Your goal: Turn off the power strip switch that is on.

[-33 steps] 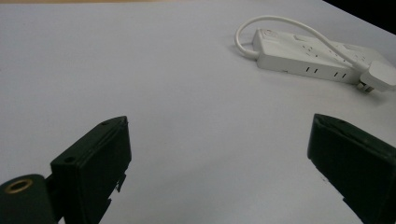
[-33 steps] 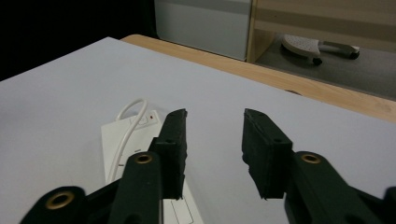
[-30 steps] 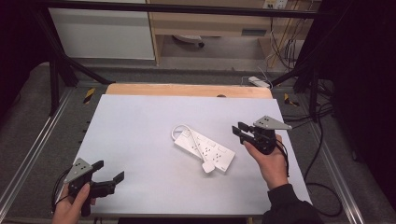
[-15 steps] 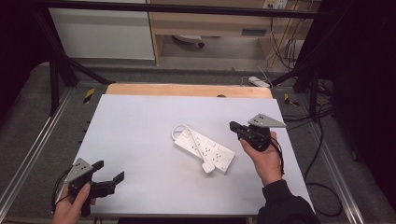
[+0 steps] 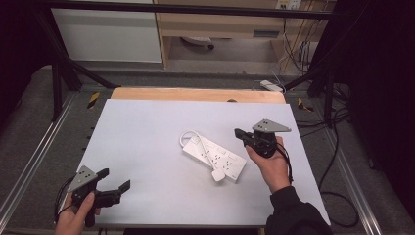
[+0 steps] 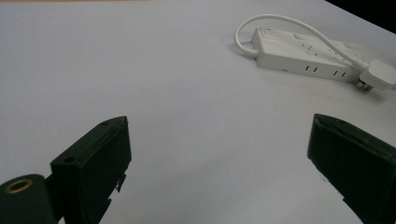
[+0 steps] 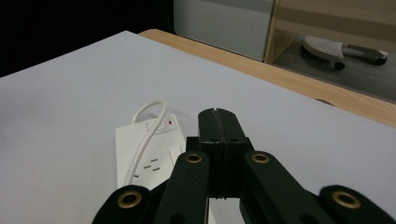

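High view: power strip (image 5: pixel 214 155) beside right gripper (image 5: pixel 239 132).

A white power strip (image 5: pixel 214 156) lies flat on the white table top (image 5: pixel 147 137), a little right of the table's middle and set at a slant, sockets facing up. Its short white cord (image 5: pixel 195 141) loops out from the far end and runs back along the top to a white plug (image 5: pixel 218 176) resting at the near end.
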